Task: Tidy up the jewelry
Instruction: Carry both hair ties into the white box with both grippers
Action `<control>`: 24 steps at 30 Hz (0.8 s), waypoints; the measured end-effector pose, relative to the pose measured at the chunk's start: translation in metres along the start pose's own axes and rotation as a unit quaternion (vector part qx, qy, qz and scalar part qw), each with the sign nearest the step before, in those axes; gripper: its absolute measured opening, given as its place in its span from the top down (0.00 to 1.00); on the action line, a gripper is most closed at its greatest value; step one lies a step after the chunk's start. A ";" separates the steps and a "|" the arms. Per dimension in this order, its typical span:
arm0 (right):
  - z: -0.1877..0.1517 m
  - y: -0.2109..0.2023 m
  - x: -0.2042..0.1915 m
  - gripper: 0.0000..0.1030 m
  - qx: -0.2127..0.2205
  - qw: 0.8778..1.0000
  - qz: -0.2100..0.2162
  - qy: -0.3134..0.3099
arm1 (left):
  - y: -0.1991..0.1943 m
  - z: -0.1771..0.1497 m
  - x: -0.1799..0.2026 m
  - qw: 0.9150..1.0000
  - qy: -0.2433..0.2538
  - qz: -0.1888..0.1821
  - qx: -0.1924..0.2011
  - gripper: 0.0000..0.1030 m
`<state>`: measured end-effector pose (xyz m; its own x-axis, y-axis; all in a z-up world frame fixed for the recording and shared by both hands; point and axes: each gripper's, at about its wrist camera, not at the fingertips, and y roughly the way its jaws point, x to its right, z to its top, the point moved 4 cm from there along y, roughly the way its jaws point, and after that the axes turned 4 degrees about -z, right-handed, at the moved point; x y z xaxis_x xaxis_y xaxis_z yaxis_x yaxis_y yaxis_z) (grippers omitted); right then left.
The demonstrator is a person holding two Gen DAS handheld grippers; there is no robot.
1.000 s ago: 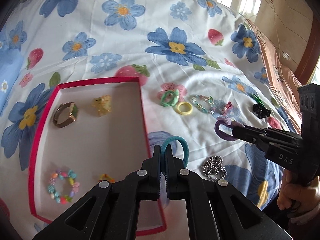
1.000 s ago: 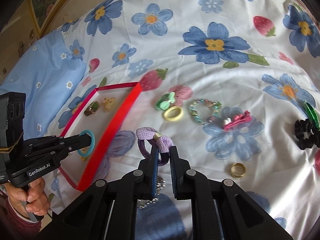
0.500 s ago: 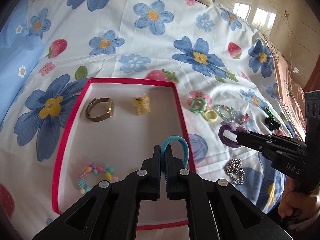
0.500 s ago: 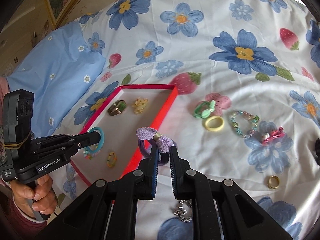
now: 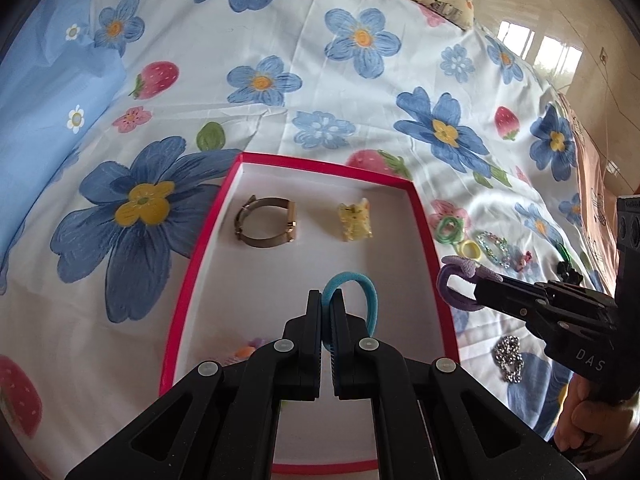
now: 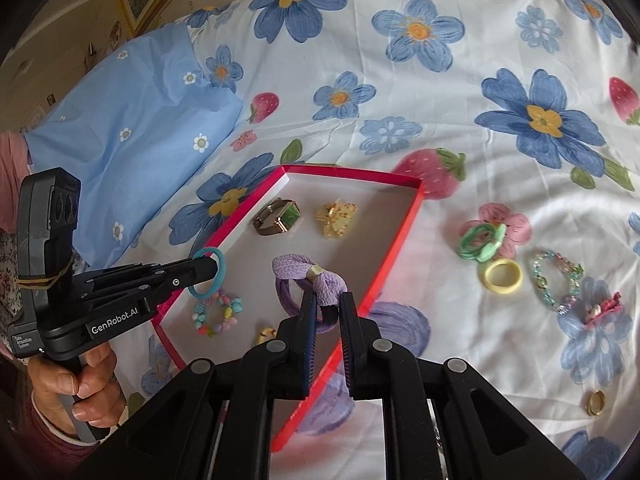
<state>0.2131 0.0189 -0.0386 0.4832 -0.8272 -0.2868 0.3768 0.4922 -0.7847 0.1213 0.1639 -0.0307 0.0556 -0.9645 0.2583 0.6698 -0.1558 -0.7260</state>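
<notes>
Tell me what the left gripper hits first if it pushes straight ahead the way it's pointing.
Probably the tray's white floor, short of the watch and yellow clip. Left gripper carries the teal hair tie; depth is uncertain.

A flowered bedsheet (image 5: pixel 360 92) covers the bed; beyond, glossy tiled floor (image 5: pixel 560 20) reflects windows.

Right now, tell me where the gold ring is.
The gold ring shows only in the right wrist view, low on the right, lying on the flowered bedsheet outside the red box, below the pink hair clip.
</notes>
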 end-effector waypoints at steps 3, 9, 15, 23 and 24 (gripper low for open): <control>0.004 0.010 -0.004 0.90 -0.004 1.000 0.003 -0.002 | 0.005 0.003 -0.008 1.000 -0.008 0.004 -0.002 0.97; 0.013 0.030 -0.009 0.90 -0.014 1.000 0.005 -0.007 | 0.021 0.012 -0.022 1.000 -0.018 0.013 -0.006 0.97; 0.019 0.057 -0.012 0.90 -0.032 0.999 0.003 -0.013 | 0.049 0.020 -0.035 0.999 -0.026 0.026 -0.024 0.97; 0.021 0.086 -0.010 0.89 -0.053 0.998 -0.009 -0.027 | 0.075 0.026 -0.043 0.998 -0.030 0.040 -0.036 0.97; 0.021 0.089 -0.010 0.89 -0.054 0.998 -0.010 -0.028 | 0.078 0.027 -0.044 0.998 -0.031 0.042 -0.037 0.97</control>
<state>0.2584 0.0761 -0.0939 0.5208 -0.8186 -0.2420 0.3002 0.4410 -0.8458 0.1914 0.1999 -0.0818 0.1567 -0.9602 0.2312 0.6045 -0.0918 -0.7913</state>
